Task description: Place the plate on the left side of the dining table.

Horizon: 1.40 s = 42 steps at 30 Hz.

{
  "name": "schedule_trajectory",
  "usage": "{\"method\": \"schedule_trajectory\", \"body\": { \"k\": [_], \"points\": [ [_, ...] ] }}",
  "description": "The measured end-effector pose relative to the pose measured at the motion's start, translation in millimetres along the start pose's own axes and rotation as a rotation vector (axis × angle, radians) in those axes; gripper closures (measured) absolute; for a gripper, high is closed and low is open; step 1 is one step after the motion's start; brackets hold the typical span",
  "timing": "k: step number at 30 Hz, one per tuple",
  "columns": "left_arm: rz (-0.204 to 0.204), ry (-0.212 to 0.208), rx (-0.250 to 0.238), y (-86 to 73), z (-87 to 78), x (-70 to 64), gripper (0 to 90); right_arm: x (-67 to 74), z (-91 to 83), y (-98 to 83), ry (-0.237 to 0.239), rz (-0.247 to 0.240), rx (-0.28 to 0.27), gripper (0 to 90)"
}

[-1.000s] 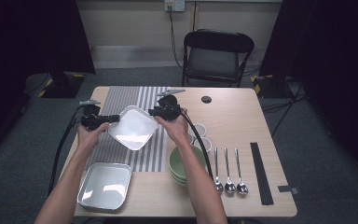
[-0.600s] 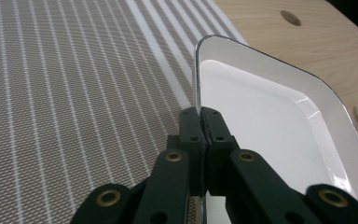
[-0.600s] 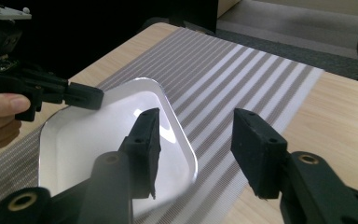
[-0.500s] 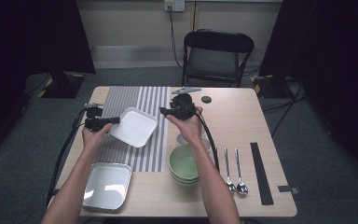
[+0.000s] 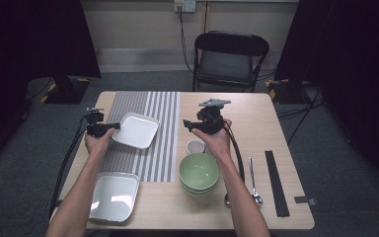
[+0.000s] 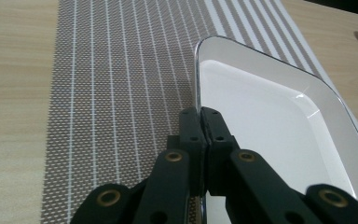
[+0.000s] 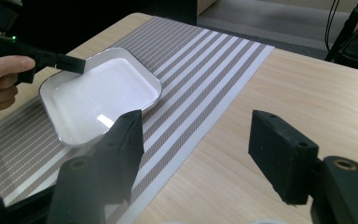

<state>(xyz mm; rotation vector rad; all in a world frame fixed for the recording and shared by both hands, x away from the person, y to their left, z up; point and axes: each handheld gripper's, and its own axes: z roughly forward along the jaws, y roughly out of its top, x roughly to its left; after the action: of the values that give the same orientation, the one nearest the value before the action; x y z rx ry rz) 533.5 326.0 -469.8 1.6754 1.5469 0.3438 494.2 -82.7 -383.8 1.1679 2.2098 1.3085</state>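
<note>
- White tray [image 5: 113,195]: near left corner of the tabletop [image 5: 256,118], resting flat.
- Green bowls [image 5: 199,173]: stacked near centre; spoons [image 5: 254,182] and a black strip [image 5: 276,182] lie to their right.
- Small white cup [image 5: 195,145]: just beyond the bowls.
- Left tool [image 6: 200,122]: clenched on the near rim of the square white plate [image 5: 136,130], which sits on the striped mat [image 5: 153,123]. Judgement: keep the plate level and the grip deep on the rim.
- Right tool [image 7: 196,154]: released, jaws wide, beside the mat.
- Chair [image 5: 229,59]: beyond the tabletop.
</note>
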Motion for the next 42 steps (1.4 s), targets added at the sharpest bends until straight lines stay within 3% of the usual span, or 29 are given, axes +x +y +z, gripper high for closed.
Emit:
{"method": "schedule_trajectory", "body": {
  "k": [4,12,14,17,18,19,21,22,23,24,26,28,34,35,40,42],
  "points": [
    [-0.046,0.011,-0.010,-0.6,4.7,-0.4,88.7,-0.8,-7.9,-8.6,0.002,-0.004,-0.007,32.8],
    [-0.097,0.093,-0.011,-3.4,12.3,-1.9,88.7,-5.6,-24.5,-28.5,-0.003,0.008,-0.001,24.7],
    [-0.119,0.083,-0.012,-3.7,14.4,-2.1,88.7,-3.9,-27.5,-31.6,-0.011,0.008,-0.007,22.5],
    [-0.104,0.093,-0.015,-5.0,16.1,-4.0,88.7,-1.6,-30.6,-34.7,-0.011,0.007,-0.008,20.3],
    [-0.121,0.096,-0.018,-6.3,17.8,-3.8,88.7,-1.1,-32.7,-37.3,-0.009,0.010,0.009,17.6],
    [-0.110,0.121,-0.024,-6.6,17.2,-4.9,88.7,-1.9,-33.6,-39.1,-0.011,0.008,0.008,17.4],
    [-0.116,0.123,-0.014,-8.0,19.1,-6.5,88.8,-3.6,-36.7,-43.2,-0.027,0.018,0.010,16.8],
    [-0.106,0.144,-0.017,-9.0,18.8,-7.8,88.7,-5.1,-38.4,-45.7,-0.026,0.025,0.004,16.5],
    [-0.111,0.140,-0.017,-10.4,19.7,-8.1,88.6,-6.3,-39.2,-47.6,-0.027,0.036,0.001,16.3],
    [-0.139,0.110,-0.004,-11.8,22.2,-6.9,88.6,-8.1,-39.7,-49.8,-0.028,0.046,0.007,15.5],
    [-0.139,0.133,-0.015,-15.3,23.7,-7.0,88.4,-9.5,-40.7,-53.9,-0.037,0.053,0.013,15.5],
    [-0.139,0.112,-0.007,-14.7,23.0,-4.1,88.3,-9.4,-42.7,-58.4,-0.038,0.055,0.011,15.6],
    [-0.128,0.111,-0.003,-13.9,21.9,-1.2,88.2,-10.1,-45.1,-62.1,-0.037,0.059,0.009,16.0],
    [-0.115,0.126,-0.005,-14.1,21.8,-1.6,88.1,-9.6,-45.8,-61.6,-0.038,0.060,0.006,16.1],
    [-0.119,0.102,-0.005,-14.0,22.2,-0.2,88.0,-8.5,-45.8,-61.6,-0.038,0.055,0.010,16.2],
    [-0.113,0.121,-0.007,-14.4,21.9,-1.2,88.0,-9.3,-45.2,-62.4,-0.038,0.058,0.009,16.2]
  ]
}}
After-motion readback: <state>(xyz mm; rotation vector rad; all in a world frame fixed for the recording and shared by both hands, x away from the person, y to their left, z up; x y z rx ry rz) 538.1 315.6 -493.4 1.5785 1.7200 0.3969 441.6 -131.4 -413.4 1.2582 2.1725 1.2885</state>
